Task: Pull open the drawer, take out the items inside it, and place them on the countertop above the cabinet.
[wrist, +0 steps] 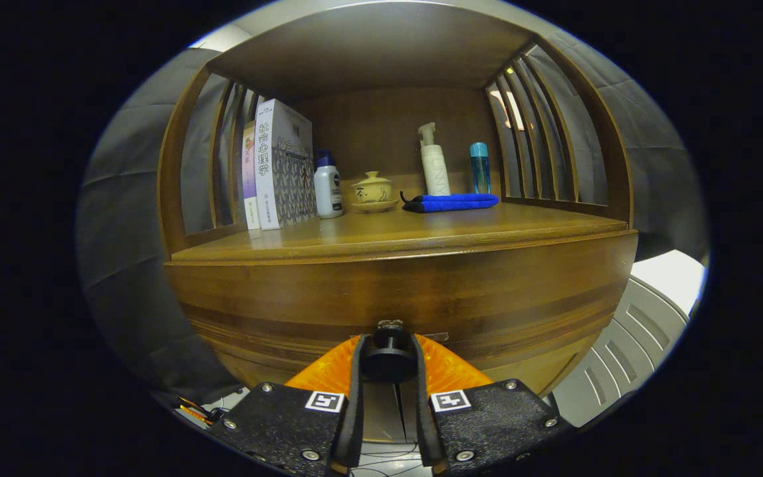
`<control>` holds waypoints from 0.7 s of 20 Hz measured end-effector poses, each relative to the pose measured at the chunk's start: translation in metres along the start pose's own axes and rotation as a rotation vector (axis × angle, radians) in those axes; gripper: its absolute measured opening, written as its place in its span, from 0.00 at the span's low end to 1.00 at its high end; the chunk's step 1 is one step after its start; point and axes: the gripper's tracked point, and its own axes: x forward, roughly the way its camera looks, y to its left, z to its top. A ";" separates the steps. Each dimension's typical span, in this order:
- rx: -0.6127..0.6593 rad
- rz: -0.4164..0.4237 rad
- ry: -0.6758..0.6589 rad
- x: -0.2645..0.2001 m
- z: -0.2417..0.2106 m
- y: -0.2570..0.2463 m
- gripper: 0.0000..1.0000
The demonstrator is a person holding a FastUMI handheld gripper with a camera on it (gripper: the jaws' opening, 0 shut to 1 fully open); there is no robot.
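Gripper view. My gripper (389, 361) sits against the wooden cabinet's drawer front (401, 311), with both fingers (355, 391) closed on the dark round drawer knob (388, 358), one pressing each side of it. The drawer looks flush with the cabinet face, so I judge that the pull has not yet produced any opening; whatever lies inside is hidden behind the front. Above the drawer runs the countertop (421, 232), where the items are to be set. At its back stand books (279, 165), a white bottle with a dark cap (328, 185), a lidded ceramic cup on a saucer (373, 191), a folded blue cloth (451, 202), a pump bottle (434, 162) and a blue bottle (479, 167); the front strip of the countertop is bare. Progress: knob grasped; opening the drawer, lifting out its contents and placing them above all remain to be done.
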 end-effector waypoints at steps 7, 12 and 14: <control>-0.004 -0.001 0.013 -0.031 -0.007 0.001 0.33; -0.016 -0.006 0.006 -0.061 -0.015 0.002 0.34; -0.022 -0.005 0.003 -0.073 -0.018 0.002 0.34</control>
